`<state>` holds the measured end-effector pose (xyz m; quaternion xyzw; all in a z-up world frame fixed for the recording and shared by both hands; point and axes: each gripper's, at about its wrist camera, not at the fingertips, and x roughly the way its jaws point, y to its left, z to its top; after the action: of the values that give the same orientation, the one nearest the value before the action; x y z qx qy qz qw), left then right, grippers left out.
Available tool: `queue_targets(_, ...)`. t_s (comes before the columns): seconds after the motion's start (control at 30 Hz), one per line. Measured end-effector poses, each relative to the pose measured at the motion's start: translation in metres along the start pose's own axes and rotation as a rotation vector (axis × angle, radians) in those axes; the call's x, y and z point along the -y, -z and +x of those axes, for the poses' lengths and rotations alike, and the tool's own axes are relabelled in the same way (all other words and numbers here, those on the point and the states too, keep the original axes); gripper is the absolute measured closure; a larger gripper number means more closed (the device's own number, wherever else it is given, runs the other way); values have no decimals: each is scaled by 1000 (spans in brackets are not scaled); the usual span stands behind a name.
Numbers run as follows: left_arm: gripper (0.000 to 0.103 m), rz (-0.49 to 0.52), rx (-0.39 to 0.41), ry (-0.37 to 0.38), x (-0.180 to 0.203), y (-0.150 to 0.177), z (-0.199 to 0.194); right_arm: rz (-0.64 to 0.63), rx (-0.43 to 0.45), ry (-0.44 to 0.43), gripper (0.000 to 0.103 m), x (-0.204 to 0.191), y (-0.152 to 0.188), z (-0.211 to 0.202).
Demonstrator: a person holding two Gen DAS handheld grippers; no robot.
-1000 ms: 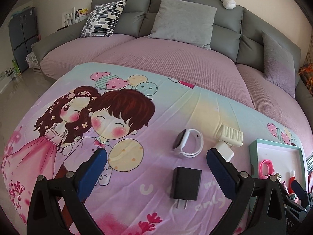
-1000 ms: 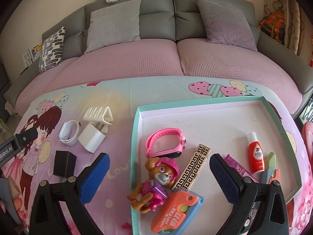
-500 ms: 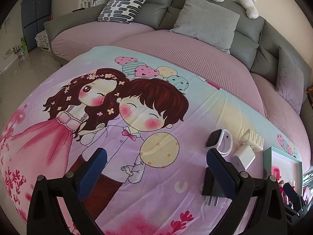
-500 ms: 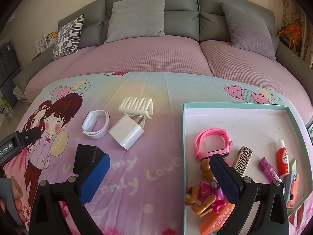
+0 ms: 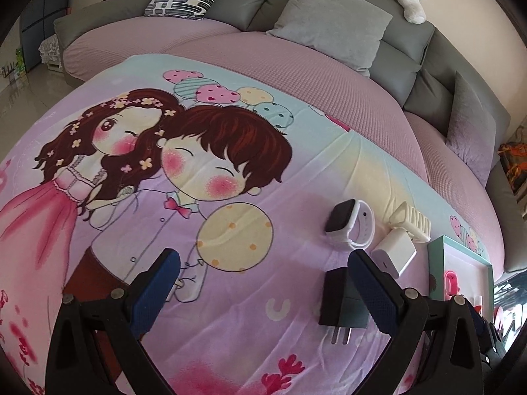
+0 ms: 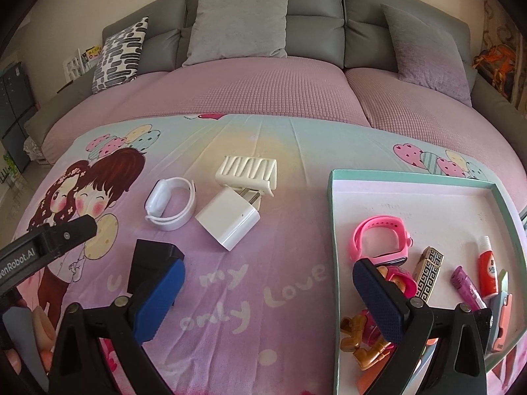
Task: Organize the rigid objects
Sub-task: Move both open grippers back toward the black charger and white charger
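A cartoon-print sheet (image 6: 263,296) covers a surface in front of a grey sofa (image 6: 313,16). At the right sits a shallow tray (image 6: 411,177) with a teal rim.

Progress, judged from how things lie: the tray already holds a pink watch (image 6: 382,237), a toy dog (image 6: 369,345), a gold patterned bar (image 6: 428,273), a red bottle (image 6: 487,270), a purple tube (image 6: 467,286) and a few other small pieces at its near right corner that are hard to make out. 4 items are left on the sheet, outside the tray: a black charger (image 5: 342,299), a white charger (image 6: 230,217), a white watch (image 6: 171,204) and a cream hair clip (image 6: 247,171). So the sorting looks roughly half done.

The black charger lies flat to the left of the group. In the left wrist view its long axis runs toward the camera, with its 2 prongs pointing at the viewer. The white charger lies at a diagonal, its prongs aimed away at the hair clip, which it touches or nearly touches. The white watch rests on its side just left of the white charger, face to the left.

The left gripper (image 5: 263,289) is spread wide and holds nothing; its right finger overlaps the black charger in view, so the charger sits beside that finger, not between the 2. The right gripper (image 6: 270,296) is also spread wide and holds nothing, straddling the tray's left rim.
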<state>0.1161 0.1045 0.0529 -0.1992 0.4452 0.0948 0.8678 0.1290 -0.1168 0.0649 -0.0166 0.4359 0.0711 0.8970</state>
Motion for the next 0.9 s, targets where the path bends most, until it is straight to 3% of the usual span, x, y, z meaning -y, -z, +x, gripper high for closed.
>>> queue_targets(0.3, 1, 130, -89, 7, 34, 11, 22, 47, 0, 20, 0, 19, -1, -2)
queue_targets(0.77, 2, 207, -169, 39, 56, 24, 40, 126, 30, 84, 0, 49, -3, -10)
queue_targets(0.9, 2, 249, -167, -21, 60, 27, 44, 122, 42, 81, 0, 49, -3, -12)
